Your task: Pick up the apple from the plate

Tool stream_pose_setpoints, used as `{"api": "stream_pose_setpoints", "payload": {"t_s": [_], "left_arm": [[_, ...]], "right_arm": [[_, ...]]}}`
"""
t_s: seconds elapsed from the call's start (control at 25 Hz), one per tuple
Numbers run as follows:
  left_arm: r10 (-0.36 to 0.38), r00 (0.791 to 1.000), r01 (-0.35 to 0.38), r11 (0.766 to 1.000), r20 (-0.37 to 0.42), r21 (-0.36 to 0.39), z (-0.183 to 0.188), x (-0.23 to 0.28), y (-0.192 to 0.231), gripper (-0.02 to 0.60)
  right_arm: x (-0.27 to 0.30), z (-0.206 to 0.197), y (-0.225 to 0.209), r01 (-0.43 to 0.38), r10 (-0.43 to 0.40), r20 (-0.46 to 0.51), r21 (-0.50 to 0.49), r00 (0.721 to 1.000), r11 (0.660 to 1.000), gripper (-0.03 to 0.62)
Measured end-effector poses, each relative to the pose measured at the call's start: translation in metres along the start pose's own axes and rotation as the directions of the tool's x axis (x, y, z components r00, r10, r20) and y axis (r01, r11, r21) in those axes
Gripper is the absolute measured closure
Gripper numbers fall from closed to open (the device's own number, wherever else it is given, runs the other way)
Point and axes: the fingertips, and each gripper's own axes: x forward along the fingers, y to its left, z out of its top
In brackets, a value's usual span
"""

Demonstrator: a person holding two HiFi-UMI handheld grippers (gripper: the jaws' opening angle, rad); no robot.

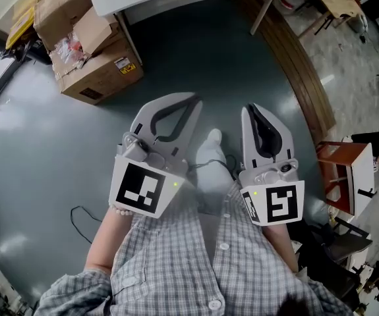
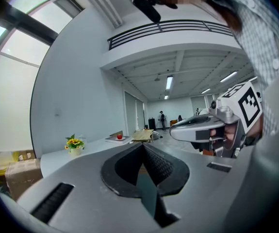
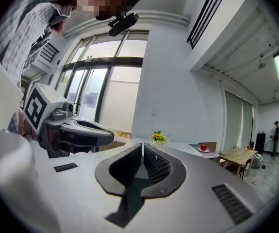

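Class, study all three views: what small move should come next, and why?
Probably step toward the white table: the apple on its plate sits far off, and both the left gripper and right gripper are shut, empty, held near the body.

White table (image 3: 179,145) — flowerpot (image 3: 157,138), slab (image 3: 213,153), plate (image 3: 207,150).

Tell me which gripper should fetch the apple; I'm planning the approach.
Left gripper, marginally: the apple sits nearer its shut jaws' line than the right gripper's. Both are far away.
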Motion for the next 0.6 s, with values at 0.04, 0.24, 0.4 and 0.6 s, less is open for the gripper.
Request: {"api": "stream_pose_setpoints", "payload": {"t_s": [0.04,0.24,0.4,0.6], "left_arm": [[0.006,1.0,-0.006,1.0,-0.003,0.005,-0.001,0.002,0.003,0.572],[0.057,0.998,-0.057,0.998,-0.033,0.011,-0.004,0.019,0.021,0.572],[0.116,0.991,-0.117,0.993,-0.061,-0.011,-0.002,0.041,0.036,0.572],[0.148,0.986,-0.149,0.989,-0.072,0.005,0.005,0.082,0.043,0.572]], "right_arm": [[0.003,0.0,-0.004,0.002,-0.002,0.0,0.0,1.0,1.0,0.563],[0.018,-0.005,-0.032,0.008,-0.008,-0.005,0.008,1.0,1.0,0.563],[0.035,-0.004,-0.062,-0.011,0.011,0.003,0.017,1.0,1.0,0.563],[0.062,-0.01,-0.097,-0.06,0.06,0.008,0.025,0.998,0.998,0.563]]}}
